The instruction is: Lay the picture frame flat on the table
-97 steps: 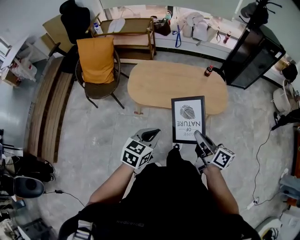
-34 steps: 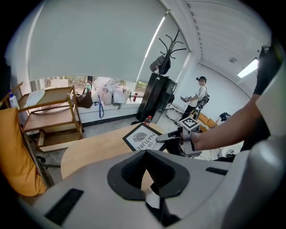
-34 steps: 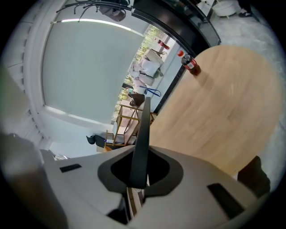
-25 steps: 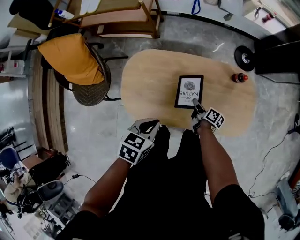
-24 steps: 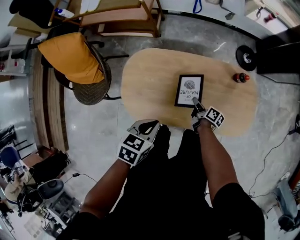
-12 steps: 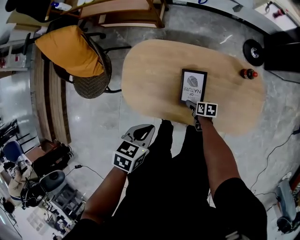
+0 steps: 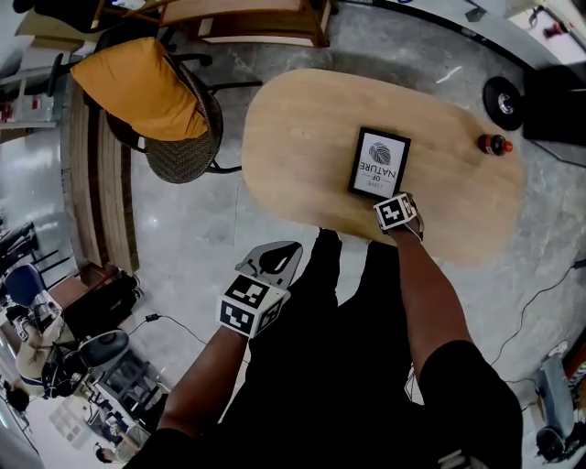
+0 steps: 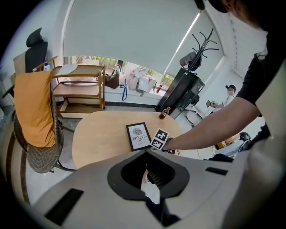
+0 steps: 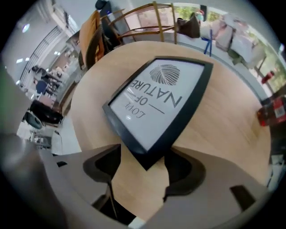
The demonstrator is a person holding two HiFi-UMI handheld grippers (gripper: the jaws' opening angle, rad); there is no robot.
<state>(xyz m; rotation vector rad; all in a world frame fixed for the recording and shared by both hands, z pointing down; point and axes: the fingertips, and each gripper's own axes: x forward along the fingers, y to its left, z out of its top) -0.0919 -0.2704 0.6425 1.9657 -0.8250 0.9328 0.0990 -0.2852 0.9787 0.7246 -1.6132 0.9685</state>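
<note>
The black picture frame [image 7: 379, 164] with a white "LOVE OF NATURE" print lies flat, face up, on the oval wooden table [image 7: 293, 137]. My right gripper [image 7: 386, 198] sits at the frame's near edge. In the right gripper view its jaws [image 9: 143, 167] are opening. The frame's near corner [image 9: 147, 159] points into the gap between them, and neither pad presses on it. My left gripper [image 7: 276, 259] hangs off the table over the floor by the person's legs. It is shut and holds nothing. The frame [image 8: 138, 136] also shows in the left gripper view, with the right gripper's marker cube beside it.
A small red bottle [image 7: 495, 144] stands near the table's far right end. A wicker chair with an orange cushion [image 7: 146, 87] is left of the table, and a wooden shelf unit [image 7: 256, 18] stands behind it. A black round base [image 7: 504, 96] rests on the floor beyond the bottle.
The frame was carried to the table and laid down. Over the last second the right gripper's jaws went from shut on the frame's near edge to spread apart.
</note>
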